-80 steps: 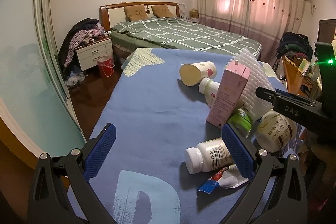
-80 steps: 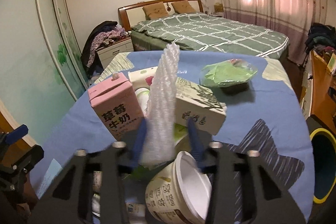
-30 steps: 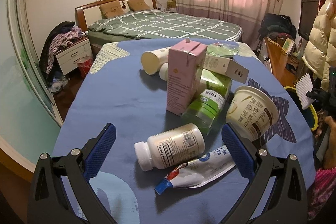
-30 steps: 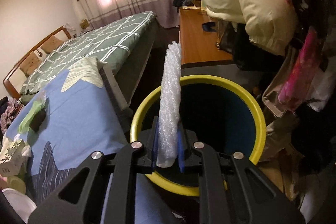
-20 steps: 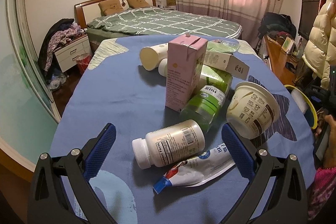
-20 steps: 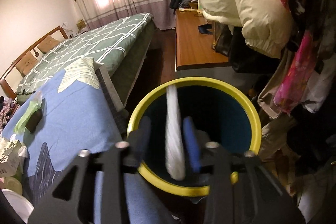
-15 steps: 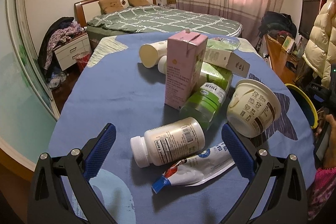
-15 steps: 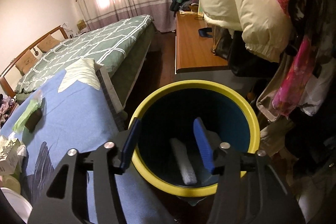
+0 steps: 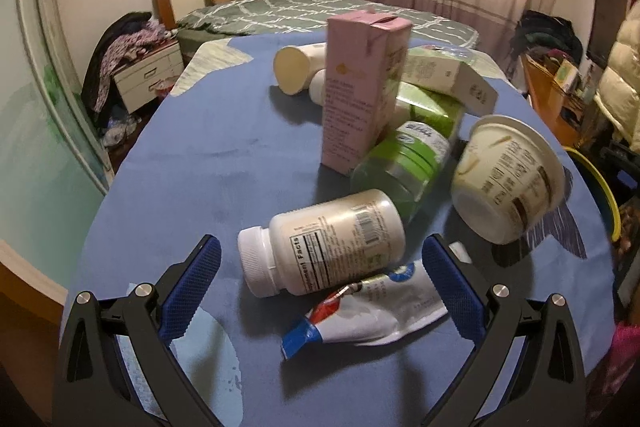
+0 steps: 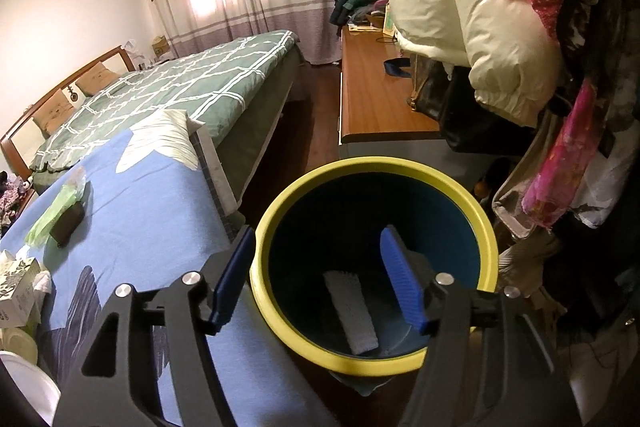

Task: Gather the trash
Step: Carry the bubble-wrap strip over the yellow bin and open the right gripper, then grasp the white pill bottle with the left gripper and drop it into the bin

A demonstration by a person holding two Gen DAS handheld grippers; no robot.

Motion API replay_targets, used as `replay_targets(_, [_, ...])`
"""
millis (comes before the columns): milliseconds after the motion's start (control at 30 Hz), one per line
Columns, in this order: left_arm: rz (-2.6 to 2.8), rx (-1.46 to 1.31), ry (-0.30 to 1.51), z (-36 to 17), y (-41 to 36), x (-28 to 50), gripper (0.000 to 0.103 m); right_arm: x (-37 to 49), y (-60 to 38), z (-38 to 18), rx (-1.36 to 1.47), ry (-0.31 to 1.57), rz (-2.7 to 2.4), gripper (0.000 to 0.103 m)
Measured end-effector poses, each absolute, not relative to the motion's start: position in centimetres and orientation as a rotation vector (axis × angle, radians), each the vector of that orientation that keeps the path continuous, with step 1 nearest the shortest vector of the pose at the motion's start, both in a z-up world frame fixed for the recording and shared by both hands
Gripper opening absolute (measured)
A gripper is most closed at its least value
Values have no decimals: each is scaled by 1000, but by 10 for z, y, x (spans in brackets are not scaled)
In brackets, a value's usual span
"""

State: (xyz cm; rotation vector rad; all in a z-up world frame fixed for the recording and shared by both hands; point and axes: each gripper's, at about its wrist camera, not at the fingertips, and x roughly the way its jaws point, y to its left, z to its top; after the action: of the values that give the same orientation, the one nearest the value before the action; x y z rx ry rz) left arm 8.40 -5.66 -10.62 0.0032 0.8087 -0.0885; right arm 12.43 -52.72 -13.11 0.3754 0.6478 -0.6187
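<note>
The right hand-held gripper [image 10: 318,277] hangs over the yellow-rimmed bin [image 10: 486,227], its jaws opening with nothing gripped between them; a strip of white bubble wrap [image 10: 352,313] lies on the bin's floor below. The bin stands just beside the blue-covered desk [image 10: 140,215].

The left hand-held gripper [image 9: 320,281] is spread wide and empty above the desk, either side of a white pill bottle [image 9: 324,241] lying on its side. A squeezed tube [image 9: 372,309] touches the bottle's near side. Behind lie a green plastic bottle [image 9: 400,167], an upright pink carton [image 9: 360,87] and a tipped paper cup [image 9: 508,179].
</note>
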Motion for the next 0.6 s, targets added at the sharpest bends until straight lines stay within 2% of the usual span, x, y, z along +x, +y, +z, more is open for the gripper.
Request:
replay_targets(433, [-69,-46,869,-124,-51,114,99,126,-526,-131,378,646,-604,66])
replay_targets(600, [-76,-71,887,-131,-45,124,90,126,-527,-132,384,647,-599,66])
